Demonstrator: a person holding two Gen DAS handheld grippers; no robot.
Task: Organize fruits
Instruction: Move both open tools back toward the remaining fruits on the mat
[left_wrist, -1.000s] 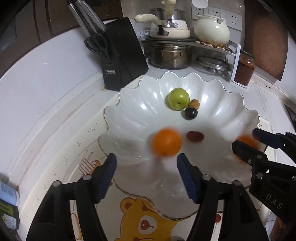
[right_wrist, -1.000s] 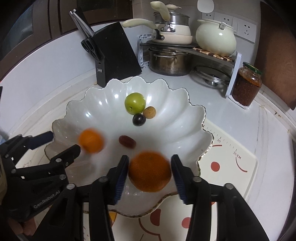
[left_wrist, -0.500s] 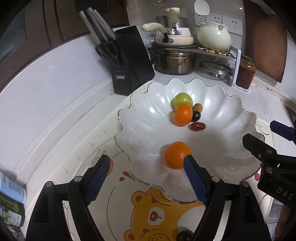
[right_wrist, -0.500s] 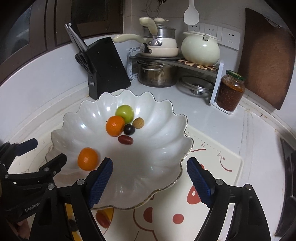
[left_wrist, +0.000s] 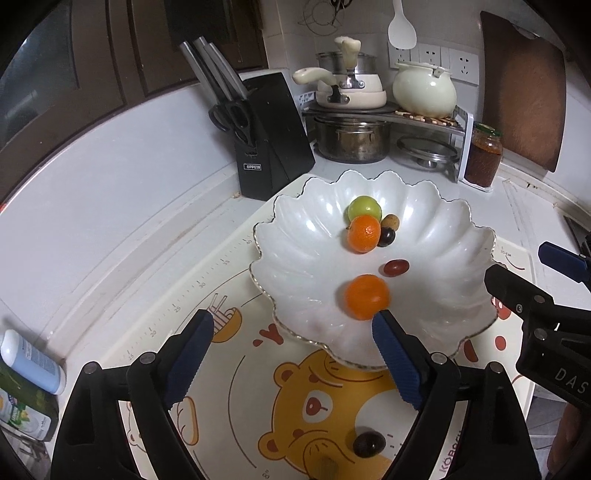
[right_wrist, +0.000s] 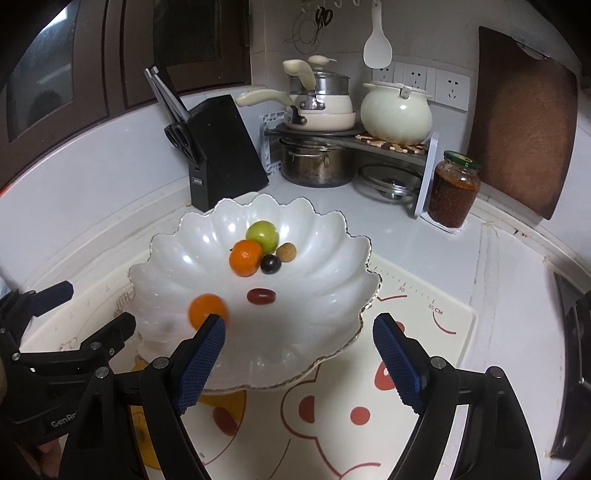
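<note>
A white scalloped bowl (left_wrist: 436, 236) (right_wrist: 325, 258) stands on a bear-print mat. In it lie a green fruit (left_wrist: 364, 208) (right_wrist: 262, 235), an orange (left_wrist: 364, 234) (right_wrist: 245, 257), a dark round fruit (left_wrist: 386, 237) (right_wrist: 271, 264), a small brown fruit (left_wrist: 390, 222) (right_wrist: 286, 252), a red date (left_wrist: 396, 267) (right_wrist: 261, 296) and a second orange (left_wrist: 366, 296) (right_wrist: 207, 309) near the front. My left gripper (left_wrist: 291, 360) is open and empty, in front of the bowl. My right gripper (right_wrist: 295, 363) is open and empty over the bowl's front rim. A dark fruit (left_wrist: 368, 444) lies on the mat.
A black knife block (left_wrist: 271, 134) (right_wrist: 221, 147) stands behind the bowl. A rack with pots (left_wrist: 354, 110) (right_wrist: 321, 122) and a red-sauce jar (left_wrist: 483, 157) (right_wrist: 453, 190) fill the back corner. Bottles (left_wrist: 29, 369) lie at the left edge. A red shape (right_wrist: 226, 420) lies on the mat.
Both grippers opened, let go of their oranges and pulled back from the bowl. One orange rolled back beside the green fruit; the other rests near the bowl's front.
</note>
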